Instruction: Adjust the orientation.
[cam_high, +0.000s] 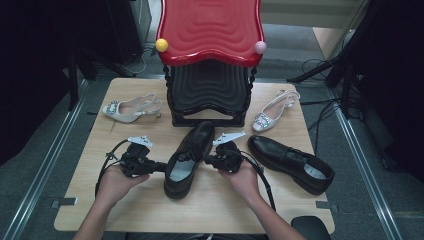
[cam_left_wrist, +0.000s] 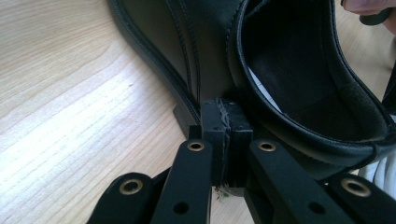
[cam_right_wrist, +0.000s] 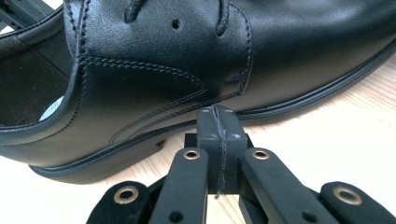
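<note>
- The black lace-up shoe (cam_high: 187, 159) lies on the wooden table (cam_high: 90, 200), just in front of the red-and-black stand (cam_high: 210, 65), with its toe pointing at the stand's base and its heel toward the person.
- The left gripper (cam_high: 159, 166) presses on one side of the shoe and the right gripper (cam_high: 210, 161) on the other. In both gripper views the jaws are closed pad to pad with nothing between them, their tips touching the leather.
- This looks like a two-sided nudge to square or slide the shoe. To do it well, I would keep both tips low, near the welt, and push with equal force so the shoe does not twist or tip.
- Moving slowly should keep the blunt tips from slipping up the smooth upper.
- The shoe is glossy black leather with double stitching, black laces, a dark lining and a pale insole.
- Its mate (cam_high: 292, 163) lies to the right of the stand's front. Two pale slingback heels (cam_high: 131, 107) (cam_high: 274, 111) flank the stand, one on each side.
</note>
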